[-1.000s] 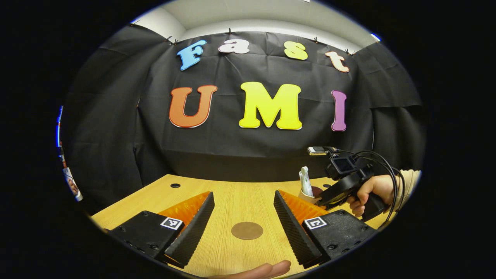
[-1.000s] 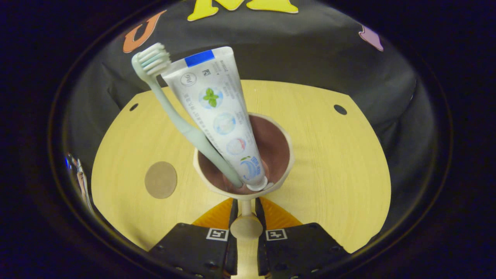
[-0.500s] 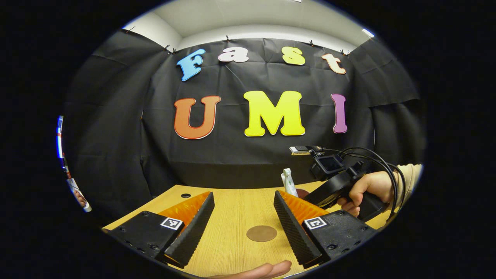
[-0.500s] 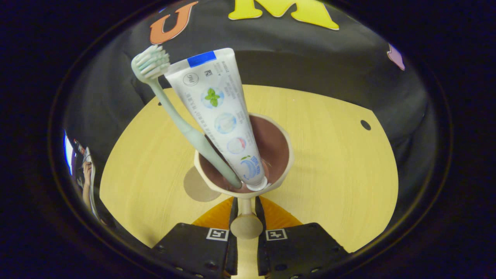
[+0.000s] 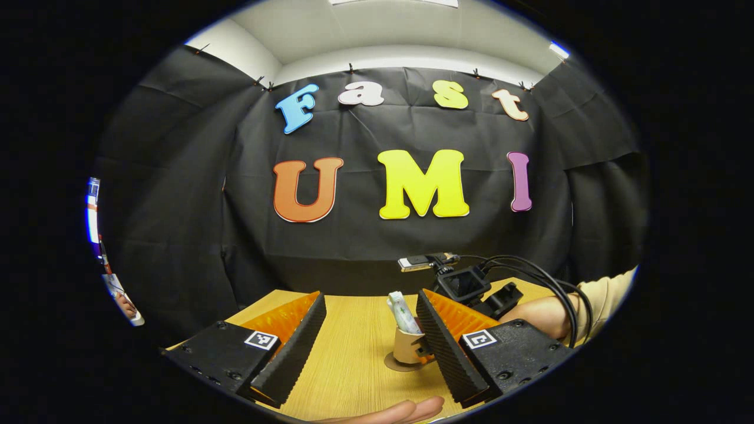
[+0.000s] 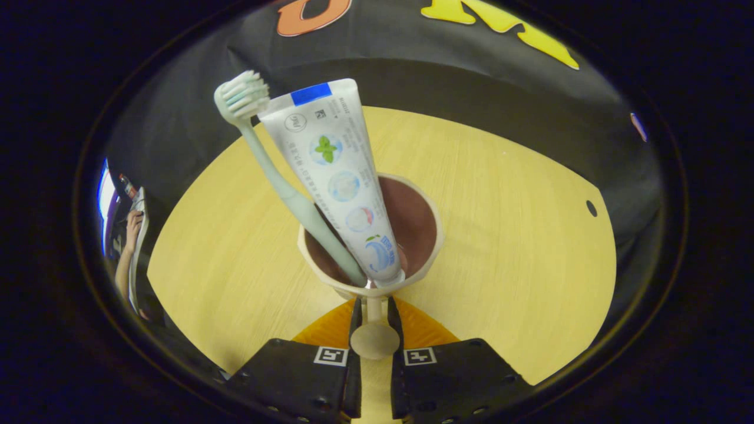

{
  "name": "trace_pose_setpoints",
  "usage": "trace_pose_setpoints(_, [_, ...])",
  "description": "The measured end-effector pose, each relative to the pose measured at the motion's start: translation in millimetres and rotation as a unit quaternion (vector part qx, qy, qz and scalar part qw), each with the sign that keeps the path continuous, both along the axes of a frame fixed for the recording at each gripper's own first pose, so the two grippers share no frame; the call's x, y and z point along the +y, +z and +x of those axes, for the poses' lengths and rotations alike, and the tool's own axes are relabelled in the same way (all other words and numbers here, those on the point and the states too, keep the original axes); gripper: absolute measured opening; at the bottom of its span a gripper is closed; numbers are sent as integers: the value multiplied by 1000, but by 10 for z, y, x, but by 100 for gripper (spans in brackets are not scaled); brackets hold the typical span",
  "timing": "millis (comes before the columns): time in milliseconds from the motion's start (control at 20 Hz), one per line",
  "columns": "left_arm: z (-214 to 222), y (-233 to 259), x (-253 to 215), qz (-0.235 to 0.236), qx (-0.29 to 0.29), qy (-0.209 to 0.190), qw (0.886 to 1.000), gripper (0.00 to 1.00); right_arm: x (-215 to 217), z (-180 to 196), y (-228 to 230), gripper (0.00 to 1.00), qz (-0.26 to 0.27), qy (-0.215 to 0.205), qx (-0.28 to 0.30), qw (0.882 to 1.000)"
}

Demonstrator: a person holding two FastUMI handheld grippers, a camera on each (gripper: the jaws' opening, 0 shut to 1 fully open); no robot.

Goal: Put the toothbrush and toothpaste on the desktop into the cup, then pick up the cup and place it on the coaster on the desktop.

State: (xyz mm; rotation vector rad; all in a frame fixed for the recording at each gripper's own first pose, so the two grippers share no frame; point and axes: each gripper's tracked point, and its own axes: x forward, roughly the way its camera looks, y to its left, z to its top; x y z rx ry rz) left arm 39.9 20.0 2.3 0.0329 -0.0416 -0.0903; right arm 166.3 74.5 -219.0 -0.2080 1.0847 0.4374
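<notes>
The right gripper [image 6: 372, 321] pinches the handle of a beige, brown-lined cup [image 6: 370, 235] holding a pale green toothbrush [image 6: 277, 179] and white toothpaste tube [image 6: 341, 182], set over the round brown coaster [image 5: 396, 363]. It looks light, rigid and top-heavy. The left gripper [image 5: 371, 341] waits spread wide above the light wooden desktop [image 6: 500, 224], black cloth behind.
</notes>
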Motion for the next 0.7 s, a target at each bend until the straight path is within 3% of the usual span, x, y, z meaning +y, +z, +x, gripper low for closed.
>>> trace_pose_setpoints(150, [16, -40, 1, -1, 6, -2, 1000, 98, -30, -165, 188, 19, -7, 5, 5, 1000])
trace_pose_setpoints(400, [35, -99, -10, 0, 19, -4, 1000, 98, -20, -163, 128, 19, -5, -1, -2, 1000])
trace_pose_setpoints(700, [28, -98, -73, 4, 19, -7, 1000, 98, -48, -49, 91, 29, -14, 1, -19, 1000])
